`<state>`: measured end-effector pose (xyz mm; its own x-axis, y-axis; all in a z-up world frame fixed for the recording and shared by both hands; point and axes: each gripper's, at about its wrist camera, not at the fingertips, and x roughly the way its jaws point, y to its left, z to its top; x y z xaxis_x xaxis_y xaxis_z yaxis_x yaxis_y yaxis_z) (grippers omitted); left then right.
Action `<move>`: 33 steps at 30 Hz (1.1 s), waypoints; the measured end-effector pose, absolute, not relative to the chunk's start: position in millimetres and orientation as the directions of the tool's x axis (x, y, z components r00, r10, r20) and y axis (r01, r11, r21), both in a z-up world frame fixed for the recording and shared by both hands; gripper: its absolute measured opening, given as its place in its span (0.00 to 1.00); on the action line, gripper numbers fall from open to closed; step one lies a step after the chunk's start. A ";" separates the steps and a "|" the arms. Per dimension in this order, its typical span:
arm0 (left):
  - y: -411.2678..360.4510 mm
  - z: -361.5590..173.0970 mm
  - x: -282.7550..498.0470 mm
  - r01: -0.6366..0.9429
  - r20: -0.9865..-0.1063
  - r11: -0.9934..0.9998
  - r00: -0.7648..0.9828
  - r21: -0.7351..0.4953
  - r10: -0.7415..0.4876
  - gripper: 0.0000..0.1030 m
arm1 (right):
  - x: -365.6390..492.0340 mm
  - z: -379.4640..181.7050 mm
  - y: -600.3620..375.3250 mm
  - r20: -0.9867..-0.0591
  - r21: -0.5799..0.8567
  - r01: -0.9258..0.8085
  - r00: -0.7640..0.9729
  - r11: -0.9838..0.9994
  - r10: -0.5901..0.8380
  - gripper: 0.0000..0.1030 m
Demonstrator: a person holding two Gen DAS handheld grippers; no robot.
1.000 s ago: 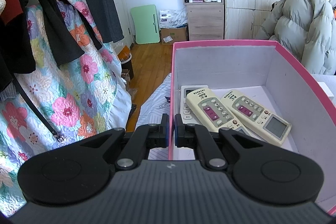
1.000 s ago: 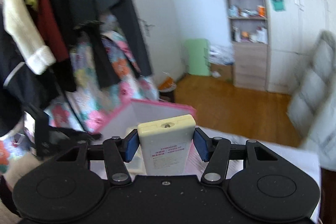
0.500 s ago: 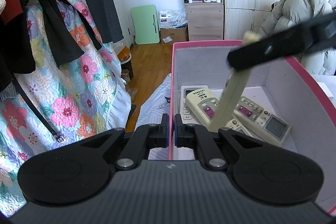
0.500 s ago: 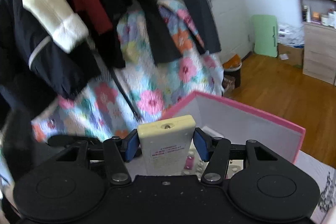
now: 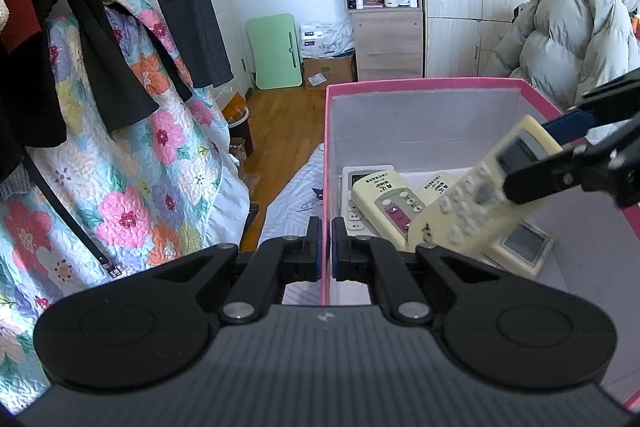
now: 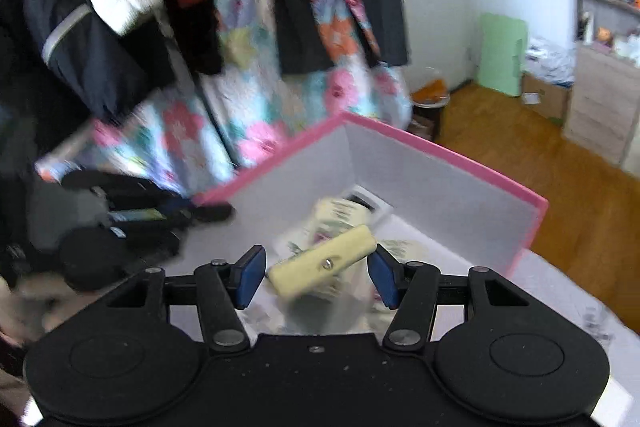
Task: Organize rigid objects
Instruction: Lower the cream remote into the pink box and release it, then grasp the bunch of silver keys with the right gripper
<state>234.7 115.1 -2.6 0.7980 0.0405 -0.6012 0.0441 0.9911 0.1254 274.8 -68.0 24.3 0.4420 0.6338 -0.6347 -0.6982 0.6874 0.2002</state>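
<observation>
Bedroom: wood floor [image 5: 292,115], floral quilt [image 5: 132,155], pink box [image 5: 424,83].
My left gripper [image 5: 326,247] pinches the box wall; only the right view shows my right gripper [image 6: 316,277] spread, cream remote [image 6: 322,265] loose between.

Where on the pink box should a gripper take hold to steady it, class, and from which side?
Grip the thin upright left wall of the pink box at its open top rim, coming from the near left corner. The left gripper already pinches this wall, one finger inside and one outside; the rim is narrow enough to fit between its fingers.
</observation>
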 end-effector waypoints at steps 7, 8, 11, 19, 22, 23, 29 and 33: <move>118.2 -1.2 234.5 0.043 -0.602 0.991 0.798 0.128 0.043 0.04 | 248.0 35.8 -81.3 -0.583 0.027 -0.598 0.641 0.801 0.499 0.59; 119.1 -1.0 234.8 0.045 -0.602 0.992 0.798 0.121 0.037 0.04 | 242.2 38.8 -88.7 -0.561 0.039 -0.592 0.654 0.805 0.508 0.60; 118.0 -0.7 234.9 0.044 -0.602 0.991 0.797 0.127 0.042 0.04 | 219.5 45.5 -116.2 -0.506 0.083 -0.564 0.687 0.822 0.522 0.69; 117.1 -0.9 234.8 0.046 -0.602 0.990 0.798 0.131 0.043 0.03 | 188.6 26.7 -181.3 -0.626 0.156 -0.446 0.646 0.882 0.437 0.69; 117.8 -0.6 234.2 0.050 -0.595 0.989 0.803 0.136 0.041 0.03 | 179.2 11.2 -203.3 -0.662 0.186 -0.376 0.635 0.908 0.398 0.68; 117.2 -0.5 233.5 0.052 -0.589 0.989 0.807 0.141 0.042 0.03 | 176.8 5.3 -209.7 -0.669 0.199 -0.349 0.635 0.916 0.387 0.67; 111.5 -1.4 233.3 0.059 -0.582 0.980 0.811 0.192 0.065 0.04 | 179.9 -33.2 -222.3 -0.702 0.245 -0.222 0.631 0.944 0.330 0.62; 110.3 -1.5 232.6 0.059 -0.581 0.979 0.811 0.196 0.067 0.04 | 194.0 -53.9 -224.3 -0.714 0.219 -0.187 0.639 0.958 0.288 0.57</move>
